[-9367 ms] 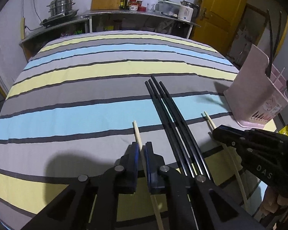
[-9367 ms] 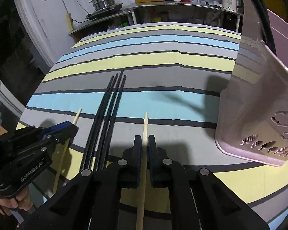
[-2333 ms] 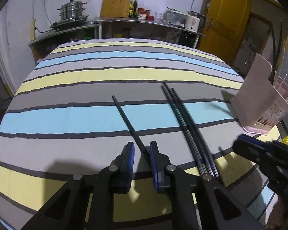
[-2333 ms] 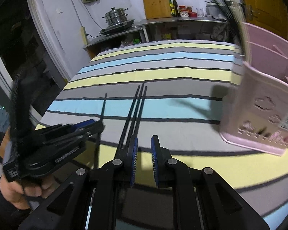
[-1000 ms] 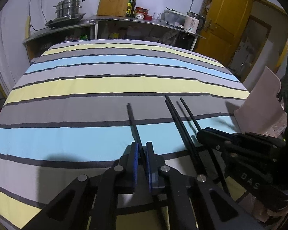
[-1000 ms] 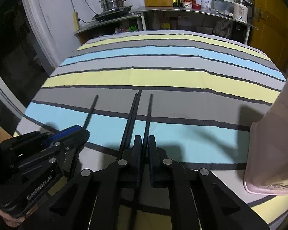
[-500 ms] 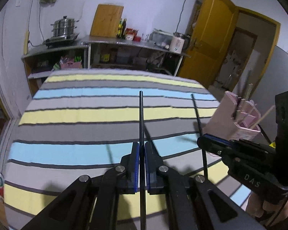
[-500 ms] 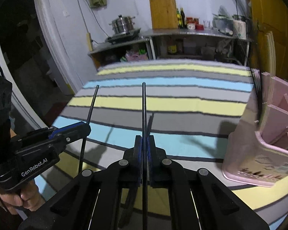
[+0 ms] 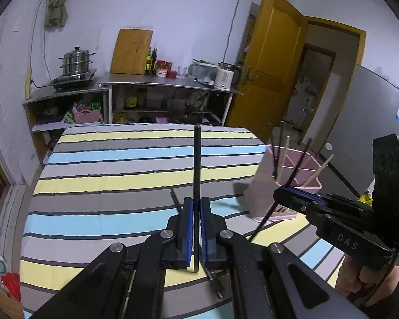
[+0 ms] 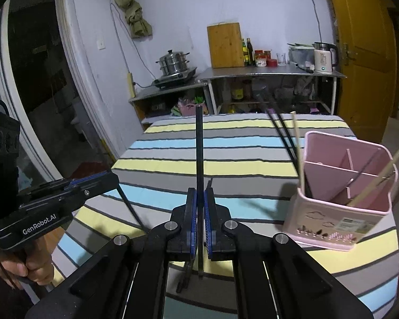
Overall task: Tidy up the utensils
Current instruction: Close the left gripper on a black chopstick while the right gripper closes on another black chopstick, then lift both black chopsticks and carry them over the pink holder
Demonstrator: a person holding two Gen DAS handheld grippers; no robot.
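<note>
Two black chopsticks, one per claw: left claw [image 9: 196,228] clamped on chopstick [image 9: 197,164], right claw [image 10: 199,220] likewise w/ chopstick [image 10: 199,154]. Pink holder [image 10: 343,212] nearby; tilt tips down, lower into holder compartment.

A: Item, table [image 10: 252,164]: what stands on it?

B: Utensil holder [image 10: 340,212] at the right edge, chopsticks [image 10: 296,143] leaning in its compartments. One loose chopstick [image 9: 176,199] lies at centre, probably flat.

A: Behind the table?

B: Shelving counter [image 9: 159,85]: steamer pot [image 9: 77,62] left, cutting board [image 9: 131,51] middle, kettle [image 9: 226,78] right. Door [image 9: 271,63] further right.
</note>
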